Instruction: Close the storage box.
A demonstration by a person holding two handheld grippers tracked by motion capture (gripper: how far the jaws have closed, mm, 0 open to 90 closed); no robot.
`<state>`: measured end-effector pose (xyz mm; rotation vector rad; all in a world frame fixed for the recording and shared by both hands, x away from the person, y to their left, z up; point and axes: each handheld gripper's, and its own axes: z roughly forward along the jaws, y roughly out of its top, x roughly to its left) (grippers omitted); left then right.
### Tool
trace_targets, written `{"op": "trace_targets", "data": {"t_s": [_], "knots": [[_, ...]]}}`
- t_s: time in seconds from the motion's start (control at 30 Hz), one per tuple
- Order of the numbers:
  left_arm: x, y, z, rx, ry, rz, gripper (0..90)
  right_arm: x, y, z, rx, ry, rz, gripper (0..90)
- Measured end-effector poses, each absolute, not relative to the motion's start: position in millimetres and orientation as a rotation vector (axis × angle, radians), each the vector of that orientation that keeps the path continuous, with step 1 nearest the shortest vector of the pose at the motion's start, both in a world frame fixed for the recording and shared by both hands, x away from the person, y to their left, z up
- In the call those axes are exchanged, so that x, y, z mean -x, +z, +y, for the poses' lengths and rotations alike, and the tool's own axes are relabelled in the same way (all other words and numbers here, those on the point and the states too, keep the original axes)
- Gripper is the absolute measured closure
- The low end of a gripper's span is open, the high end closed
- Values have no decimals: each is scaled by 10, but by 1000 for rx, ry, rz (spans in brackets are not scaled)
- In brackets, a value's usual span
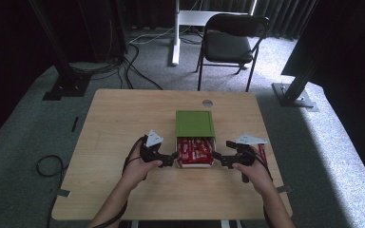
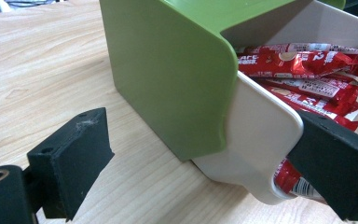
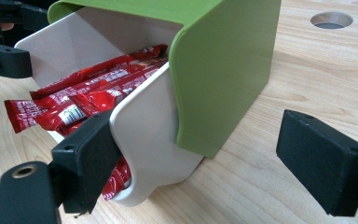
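both grippers, left gripper (image 1: 173, 158) and right gripper (image 1: 217, 158), are sitting spread wide, apparently straddling the white drawer (image 2: 256, 140) walls beside red sachets (image 3: 81, 100) under the green sleeve (image 1: 194, 123).

The person's forearms are showing bare, with no sleeve on either. The left gripper (image 1: 163, 158) is wearing black housing with a pale grey three-cornered plate sitting on top, and a black cable is trailing from it in a loop. The right gripper (image 1: 223, 159) is looking the same: black body, grey three-cornered plate, black cable running back along the arm. Seen close, the fingers (image 2: 72, 158) are showing as blocky matt-black pads with squared edges and small round holes in their faces; a brass-coloured ring is sitting in a round black boss at each base
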<state>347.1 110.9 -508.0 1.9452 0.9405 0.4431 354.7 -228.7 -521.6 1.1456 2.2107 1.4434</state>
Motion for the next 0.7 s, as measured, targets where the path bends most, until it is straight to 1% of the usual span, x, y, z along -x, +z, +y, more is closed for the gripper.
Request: {"op": "trace_targets", "data": {"t_s": [0.7], "knots": [[-3639, -5070, 1095, -1945, 459, 961, 78, -3725, -5210, -2268, -1171, 1435, 2188, 133]]}}
